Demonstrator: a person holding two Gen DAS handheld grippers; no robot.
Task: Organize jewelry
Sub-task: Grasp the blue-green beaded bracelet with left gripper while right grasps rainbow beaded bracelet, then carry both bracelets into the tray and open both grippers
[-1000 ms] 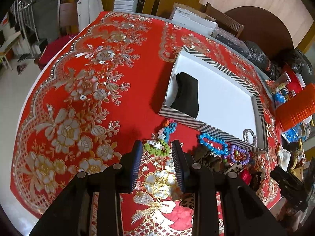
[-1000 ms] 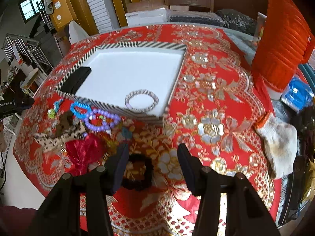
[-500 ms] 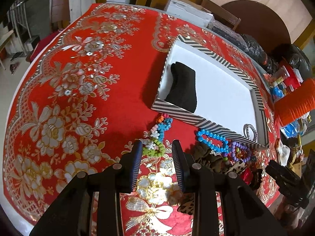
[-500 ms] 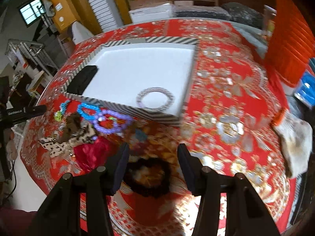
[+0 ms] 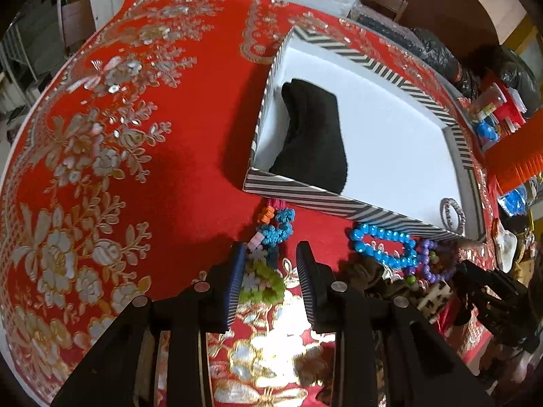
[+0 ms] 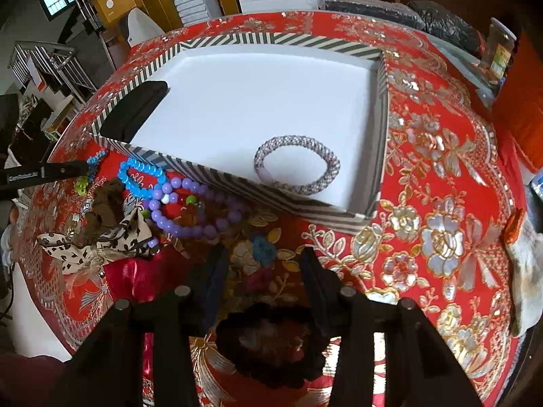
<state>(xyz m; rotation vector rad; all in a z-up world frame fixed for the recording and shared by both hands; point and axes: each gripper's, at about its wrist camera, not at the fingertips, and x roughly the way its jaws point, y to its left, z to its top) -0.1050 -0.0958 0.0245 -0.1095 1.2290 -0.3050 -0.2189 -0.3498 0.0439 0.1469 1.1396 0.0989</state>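
Note:
A striped-rim white box (image 5: 325,199) (image 6: 237,39) holds a black cloth item (image 5: 314,142) (image 6: 135,110) and a silver bracelet (image 6: 297,169) (image 5: 453,212). My left gripper (image 5: 269,268) is open, its jaws on either side of a green-and-white bead bracelet (image 5: 263,281), with a blue flower-bead strand (image 5: 276,229) just ahead. My right gripper (image 6: 263,261) is open above a black scrunchie (image 6: 271,346). A blue bead bracelet (image 6: 142,178) (image 5: 383,247) and a purple bead bracelet (image 6: 197,210) (image 5: 437,264) lie before the box.
A leopard-print bow (image 6: 98,240), a brown scrunchie (image 6: 105,200) and a red fabric piece (image 6: 132,278) lie at the left of the right wrist view. An orange container (image 6: 522,101) and a white cloth (image 6: 526,274) sit at the right. The tablecloth (image 5: 118,152) is red and floral.
My left gripper has moved forward so its jaws flank the green-and-white bracelet. My right gripper has moved forward over the black scrunchie, closer to the box.

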